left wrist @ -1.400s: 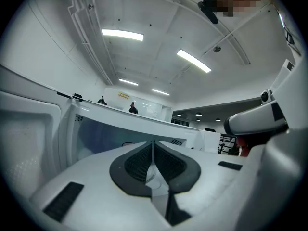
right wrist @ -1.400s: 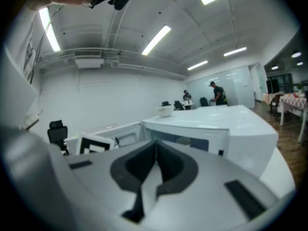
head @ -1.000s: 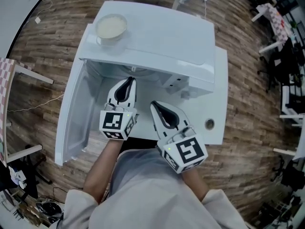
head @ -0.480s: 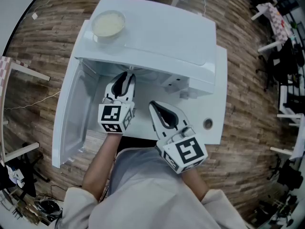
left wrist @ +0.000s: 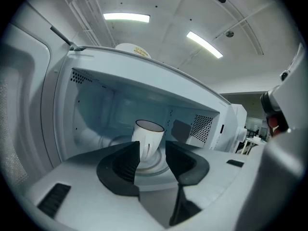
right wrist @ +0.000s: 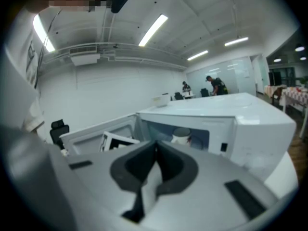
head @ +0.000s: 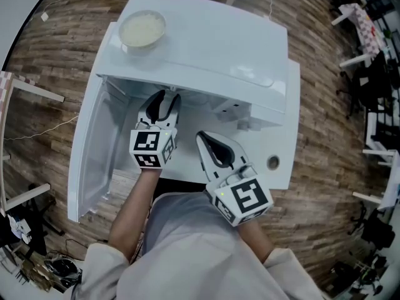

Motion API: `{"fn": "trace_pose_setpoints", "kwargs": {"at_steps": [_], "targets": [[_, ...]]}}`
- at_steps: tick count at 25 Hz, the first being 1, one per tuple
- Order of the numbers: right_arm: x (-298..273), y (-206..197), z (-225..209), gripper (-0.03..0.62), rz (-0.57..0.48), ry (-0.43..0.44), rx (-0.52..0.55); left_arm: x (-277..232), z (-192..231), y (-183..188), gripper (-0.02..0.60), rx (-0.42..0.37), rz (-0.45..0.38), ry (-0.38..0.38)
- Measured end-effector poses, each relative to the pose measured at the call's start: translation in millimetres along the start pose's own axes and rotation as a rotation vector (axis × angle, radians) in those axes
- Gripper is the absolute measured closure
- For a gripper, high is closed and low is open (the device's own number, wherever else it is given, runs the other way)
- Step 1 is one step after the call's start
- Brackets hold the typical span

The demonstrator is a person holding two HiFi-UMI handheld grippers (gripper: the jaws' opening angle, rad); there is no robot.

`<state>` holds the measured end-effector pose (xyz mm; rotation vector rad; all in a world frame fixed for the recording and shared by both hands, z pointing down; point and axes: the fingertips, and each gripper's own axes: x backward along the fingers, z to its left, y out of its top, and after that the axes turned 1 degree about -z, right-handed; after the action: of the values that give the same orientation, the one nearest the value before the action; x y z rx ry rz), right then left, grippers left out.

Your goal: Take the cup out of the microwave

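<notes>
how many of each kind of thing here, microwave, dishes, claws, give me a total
microwave: 1
cup: 1
bowl: 1
claws: 2 (left claw opening, the cup in line ahead of it, not gripped; right claw shut, empty)
total: 5

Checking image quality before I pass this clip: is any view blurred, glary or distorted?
Head view: sharp, evenly lit, floor bowed by the wide lens. Left gripper view: cup crisp, ceiling lights bright, dark rounded corners. Right gripper view: soft all over, cup hazy.
</notes>
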<state>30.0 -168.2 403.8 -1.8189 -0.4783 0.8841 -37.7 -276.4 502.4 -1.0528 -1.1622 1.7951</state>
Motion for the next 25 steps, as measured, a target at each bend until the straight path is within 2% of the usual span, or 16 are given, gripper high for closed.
{"fn": "trace_pose_setpoints", "kwargs": {"at_steps": [17,25], "targets": [[-6.0,-9.6,-17.7,0.571,0.026,-0.047,-0.026,-28.7,9.2,-14.6,0.396,-0.018,0.046,-0.003],[-14.3,-11.6,-15.8,0.571,0.037,-0.055,-0.014,-36.8,13.4,-15.9,0.394,0.005,0.047,-0.002]]}}
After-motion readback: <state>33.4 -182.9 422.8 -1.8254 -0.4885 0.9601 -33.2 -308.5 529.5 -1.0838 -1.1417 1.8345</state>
